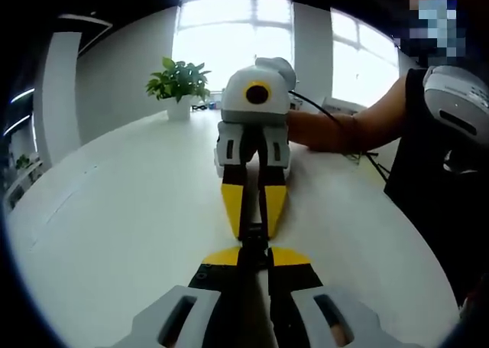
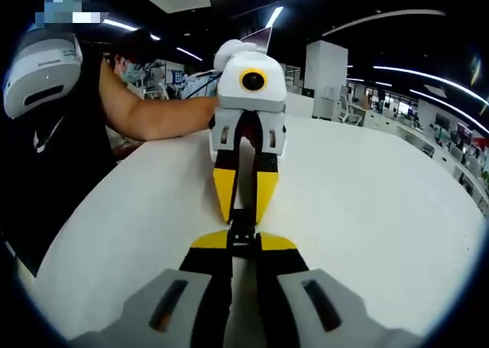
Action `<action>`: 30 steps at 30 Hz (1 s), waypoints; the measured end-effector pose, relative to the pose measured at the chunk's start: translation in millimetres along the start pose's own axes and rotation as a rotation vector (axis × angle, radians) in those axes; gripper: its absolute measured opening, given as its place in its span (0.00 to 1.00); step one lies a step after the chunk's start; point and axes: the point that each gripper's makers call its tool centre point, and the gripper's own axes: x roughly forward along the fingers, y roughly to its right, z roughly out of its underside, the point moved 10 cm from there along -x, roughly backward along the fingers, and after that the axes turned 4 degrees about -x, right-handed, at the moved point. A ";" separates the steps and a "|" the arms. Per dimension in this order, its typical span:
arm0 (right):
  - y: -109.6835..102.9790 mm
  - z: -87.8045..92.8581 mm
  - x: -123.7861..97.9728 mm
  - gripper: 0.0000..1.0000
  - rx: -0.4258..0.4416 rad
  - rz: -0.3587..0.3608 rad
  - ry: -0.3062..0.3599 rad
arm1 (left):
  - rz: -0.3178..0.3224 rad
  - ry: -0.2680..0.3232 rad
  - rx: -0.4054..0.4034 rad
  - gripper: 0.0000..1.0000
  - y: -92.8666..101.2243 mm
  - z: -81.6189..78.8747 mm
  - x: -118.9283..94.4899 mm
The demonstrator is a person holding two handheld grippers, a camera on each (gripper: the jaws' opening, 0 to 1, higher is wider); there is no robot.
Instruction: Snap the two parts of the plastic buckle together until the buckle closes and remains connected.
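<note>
The left tongs (image 1: 253, 258) are pinched nearly closed on one half of the black plastic buckle (image 1: 253, 237). At twelve o'clock the right tongs (image 1: 254, 227) nip the other half, tip to tip above the white table (image 1: 114, 233). The buckle looks light, stiff and slippery; grip its flat sides. A potted plant (image 1: 179, 86) stands at eleven o'clock.

You see a smooth, matt white table (image 1: 114, 210), a black plastic buckle (image 2: 241, 229), and yellow matt fingertips (image 1: 233, 206).
</note>
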 end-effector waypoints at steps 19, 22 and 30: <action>-2.4 -1.2 5.7 0.08 -0.012 -0.003 0.011 | -0.018 -0.007 0.011 0.08 1.2 -1.9 3.9; -0.1 -3.0 4.4 0.08 -0.019 -0.002 0.016 | -0.016 0.005 0.017 0.08 0.0 0.3 5.7; -2.0 -2.1 3.2 0.08 -0.015 -0.002 0.014 | -0.016 0.005 0.017 0.09 -0.5 0.4 8.1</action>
